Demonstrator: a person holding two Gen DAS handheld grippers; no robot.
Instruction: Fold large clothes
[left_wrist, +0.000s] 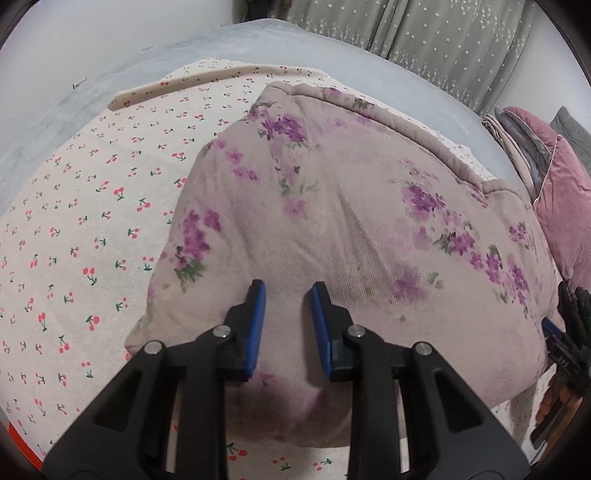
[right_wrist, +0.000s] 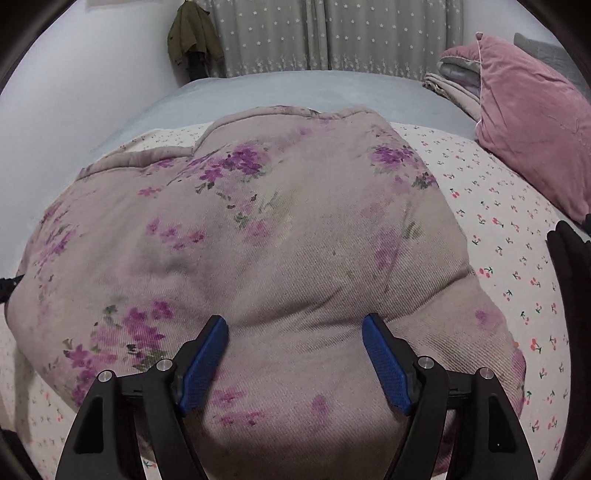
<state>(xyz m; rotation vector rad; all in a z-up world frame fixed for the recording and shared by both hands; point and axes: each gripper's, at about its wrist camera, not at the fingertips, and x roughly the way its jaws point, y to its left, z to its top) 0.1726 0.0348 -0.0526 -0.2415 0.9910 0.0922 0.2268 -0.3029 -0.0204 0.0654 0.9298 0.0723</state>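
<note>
A thick padded garment (left_wrist: 332, 229), dusty pink with purple flowers, lies folded in a bulky bundle on a cherry-print sheet (left_wrist: 81, 229). It also fills the right wrist view (right_wrist: 277, 240). My left gripper (left_wrist: 287, 291) is open, its blue pads either side of a bulge at the bundle's near edge, holding nothing. My right gripper (right_wrist: 295, 328) is open wide over the bundle's near edge, also empty. The right gripper shows at the right edge of the left wrist view (left_wrist: 565, 339).
The cherry-print sheet (right_wrist: 509, 258) lies over a grey-blue bed cover (right_wrist: 295, 92). A pink velvet pillow (right_wrist: 532, 122) and folded blankets (right_wrist: 450, 85) sit at the right. Star-print curtains (right_wrist: 325, 33) and a hanging olive jacket (right_wrist: 192, 37) are behind the bed.
</note>
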